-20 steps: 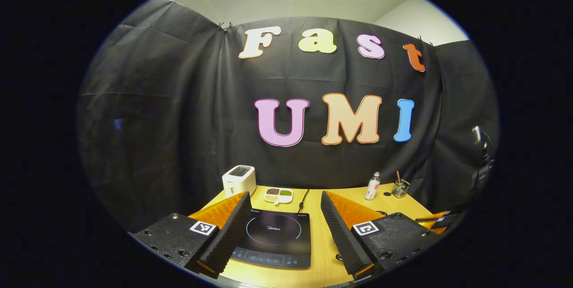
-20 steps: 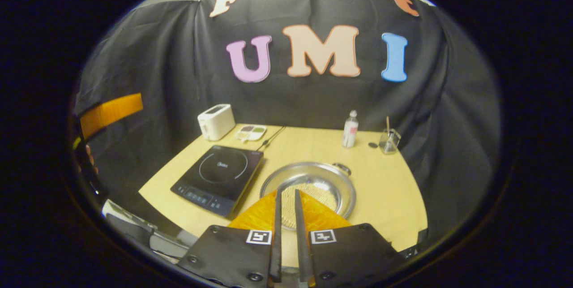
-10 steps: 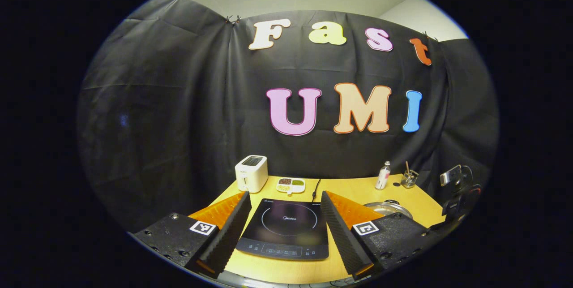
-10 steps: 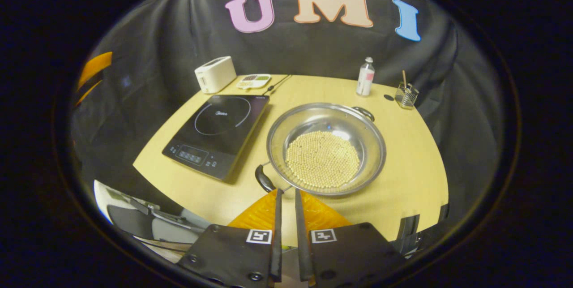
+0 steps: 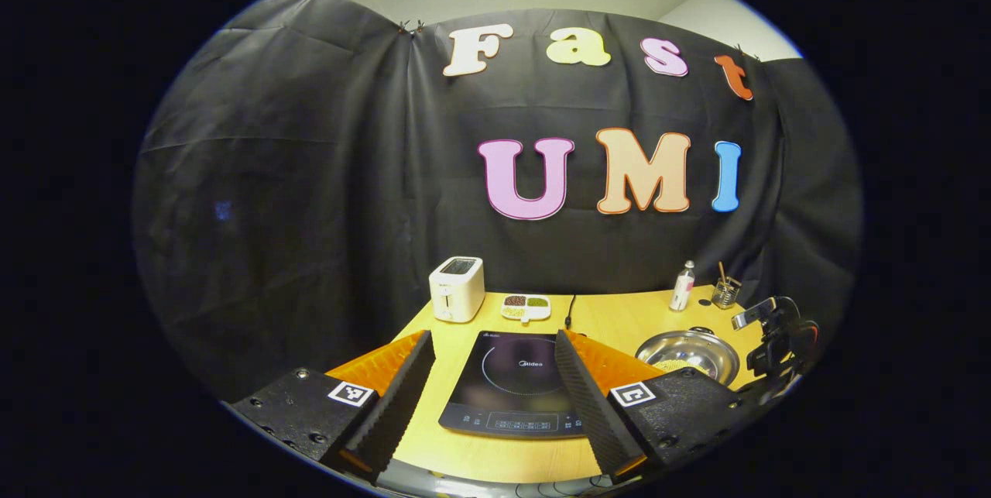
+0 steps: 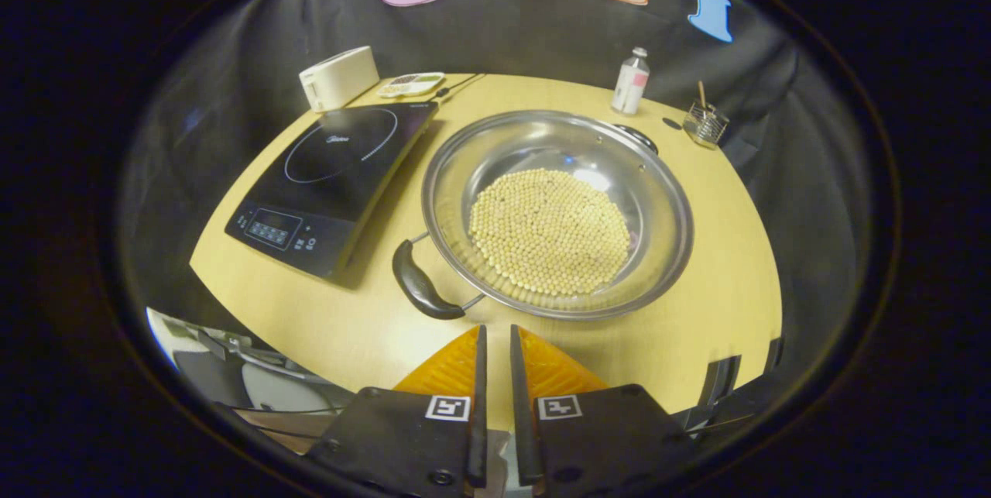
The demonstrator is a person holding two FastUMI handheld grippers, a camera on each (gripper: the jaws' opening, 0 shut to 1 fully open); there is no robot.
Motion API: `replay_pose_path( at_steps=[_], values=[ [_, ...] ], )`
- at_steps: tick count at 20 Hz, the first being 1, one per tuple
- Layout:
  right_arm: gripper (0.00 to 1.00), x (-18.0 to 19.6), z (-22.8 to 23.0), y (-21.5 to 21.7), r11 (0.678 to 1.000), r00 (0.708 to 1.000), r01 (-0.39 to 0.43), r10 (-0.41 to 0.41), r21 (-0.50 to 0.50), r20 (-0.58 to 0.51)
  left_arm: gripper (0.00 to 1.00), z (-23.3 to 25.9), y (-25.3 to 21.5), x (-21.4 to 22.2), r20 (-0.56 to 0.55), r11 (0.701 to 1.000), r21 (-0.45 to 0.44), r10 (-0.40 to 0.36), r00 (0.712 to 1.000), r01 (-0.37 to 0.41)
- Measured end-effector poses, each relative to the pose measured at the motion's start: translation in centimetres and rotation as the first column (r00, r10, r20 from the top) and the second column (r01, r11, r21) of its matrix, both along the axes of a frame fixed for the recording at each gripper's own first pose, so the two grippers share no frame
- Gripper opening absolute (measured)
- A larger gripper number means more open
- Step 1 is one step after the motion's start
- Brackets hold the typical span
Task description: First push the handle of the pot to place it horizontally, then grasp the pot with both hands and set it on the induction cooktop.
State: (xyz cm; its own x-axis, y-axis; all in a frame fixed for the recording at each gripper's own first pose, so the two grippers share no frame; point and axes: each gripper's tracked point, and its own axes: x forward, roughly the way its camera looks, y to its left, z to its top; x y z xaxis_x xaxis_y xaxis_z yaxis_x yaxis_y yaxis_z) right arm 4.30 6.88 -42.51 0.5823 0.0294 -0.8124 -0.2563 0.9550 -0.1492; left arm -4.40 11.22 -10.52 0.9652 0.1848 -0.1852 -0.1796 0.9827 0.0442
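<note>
Right fingers (image 6: 474, 374) nearly closed, empty, left fingers (image 5: 402, 397) spread wide

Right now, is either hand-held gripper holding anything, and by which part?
Nothing is held. The left hand-held gripper is open above the cooktop; the right hand-held gripper is nearly shut on air, short of the pot.

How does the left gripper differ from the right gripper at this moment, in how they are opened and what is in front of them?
The left gripper has its fingers spread wide apart, while the right gripper has its fingers nearly together with a narrow gap. The left gripper faces the induction cooktop; the right gripper faces the pot, close to its near handle. Both hold nothing and are over the wooden table.
</note>
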Motion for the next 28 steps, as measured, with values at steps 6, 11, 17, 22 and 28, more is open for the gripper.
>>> replay_pose_path(
  at_steps=[6,11,17,22,28],
  values=[
    [0.1,1.1,-1.4,0.9,1.0,0.999,0.014,-0.015,-0.02,-0.034,0.92,-1.7,2.1,-0.6,-0.034,0.999,-0.01,0.033,0.999,-0.033],
    [0.13,1.1,-1.4,2.3,1.0,0.999,0.022,-0.022,-0.005,-0.049,0.92,-2.1,3.0,-0.6,-0.041,0.999,-0.009,0.042,0.998,-0.042],
    [0.12,2.1,-1.6,4.8,0.996,0.995,0.078,-0.075,0.041,-0.068,0.96,-2.6,2.8,-0.2,-0.047,0.999,-0.012,0.03,0.998,-0.03],
    [0.12,3.3,-2.2,6.9,0.981,0.979,0.183,-0.176,0.062,-0.099,0.96,-3.7,2.9,-0.1,-0.062,0.999,-0.042,0.025,0.998,-0.028],
    [0.12,5.1,-2.4,9.7,0.965,0.966,0.246,-0.237,0.093,-0.105,0.95,-6.0,3.5,-0.2,-0.106,0.998,-0.053,0.035,0.994,-0.041]
  ],
)
